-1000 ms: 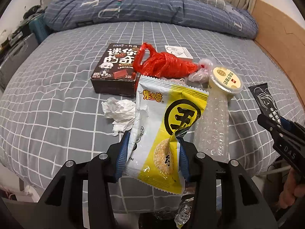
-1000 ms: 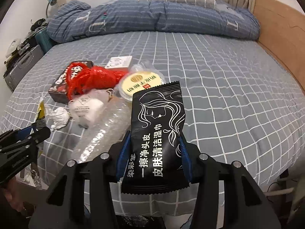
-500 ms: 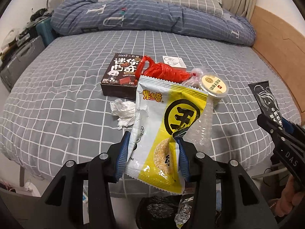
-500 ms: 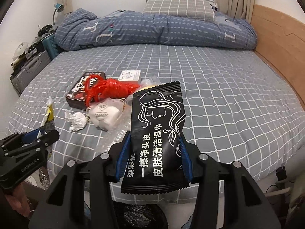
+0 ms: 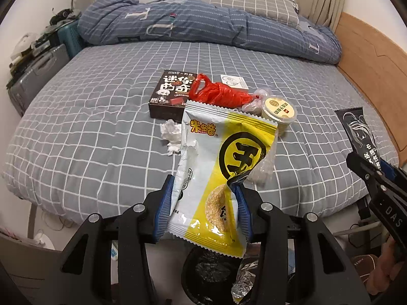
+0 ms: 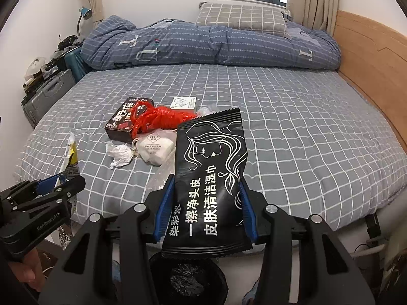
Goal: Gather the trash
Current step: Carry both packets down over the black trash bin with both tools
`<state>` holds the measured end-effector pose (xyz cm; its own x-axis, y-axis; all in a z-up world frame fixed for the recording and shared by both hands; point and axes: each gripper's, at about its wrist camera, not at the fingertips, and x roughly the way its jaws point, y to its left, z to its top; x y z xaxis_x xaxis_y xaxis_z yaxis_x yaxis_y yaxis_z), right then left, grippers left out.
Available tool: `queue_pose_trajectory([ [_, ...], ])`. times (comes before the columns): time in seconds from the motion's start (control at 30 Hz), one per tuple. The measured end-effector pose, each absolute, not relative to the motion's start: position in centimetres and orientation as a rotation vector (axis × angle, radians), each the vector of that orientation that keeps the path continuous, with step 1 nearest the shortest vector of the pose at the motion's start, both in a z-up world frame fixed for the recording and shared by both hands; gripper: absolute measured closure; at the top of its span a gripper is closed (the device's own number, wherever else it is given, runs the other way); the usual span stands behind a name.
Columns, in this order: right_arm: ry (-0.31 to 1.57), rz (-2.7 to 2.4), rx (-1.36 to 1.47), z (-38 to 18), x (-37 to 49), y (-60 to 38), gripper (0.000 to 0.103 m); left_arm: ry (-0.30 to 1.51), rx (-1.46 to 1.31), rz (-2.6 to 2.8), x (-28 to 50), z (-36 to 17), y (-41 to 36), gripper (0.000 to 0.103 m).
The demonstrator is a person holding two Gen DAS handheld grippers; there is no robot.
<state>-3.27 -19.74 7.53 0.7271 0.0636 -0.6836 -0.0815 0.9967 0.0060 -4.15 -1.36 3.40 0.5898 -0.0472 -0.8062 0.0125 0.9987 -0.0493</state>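
Note:
My left gripper (image 5: 204, 209) is shut on a yellow and white snack wrapper (image 5: 221, 162), held up past the foot of the bed. My right gripper (image 6: 206, 209) is shut on a black wet-wipe packet (image 6: 211, 175). Below both hangs a bin with a black liner (image 6: 188, 279), also seen as the bin (image 5: 211, 272) under the left jaws. On the bed lie a dark chocolate box (image 5: 173, 94), a red plastic bag (image 5: 218, 94), a crumpled tissue (image 5: 171, 134), a lidded cup (image 5: 278, 109), a white mask (image 6: 155, 147) and clear bubble wrap (image 6: 162, 175).
A small white card (image 5: 234, 82) lies behind the red bag. A blue duvet (image 6: 203, 45) and a pillow (image 6: 241, 17) fill the head of the bed. A wooden bed board (image 6: 374, 58) runs along the right. Suitcases (image 6: 48, 94) stand at the left.
Both grippers have drawn back from the bed and risen, each still holding its packet. The bed's foot edge and the black-lined bin have come into view beneath them.

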Motion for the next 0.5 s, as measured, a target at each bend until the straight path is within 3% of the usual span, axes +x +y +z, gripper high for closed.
queue_pose_trajectory([
  [0.5, 0.749, 0.091, -0.031, 7.9, -7.7, -19.0, 0.058, 0.939, -0.036, -0.045, -8.2, 3.8, -1.0, 0.059],
])
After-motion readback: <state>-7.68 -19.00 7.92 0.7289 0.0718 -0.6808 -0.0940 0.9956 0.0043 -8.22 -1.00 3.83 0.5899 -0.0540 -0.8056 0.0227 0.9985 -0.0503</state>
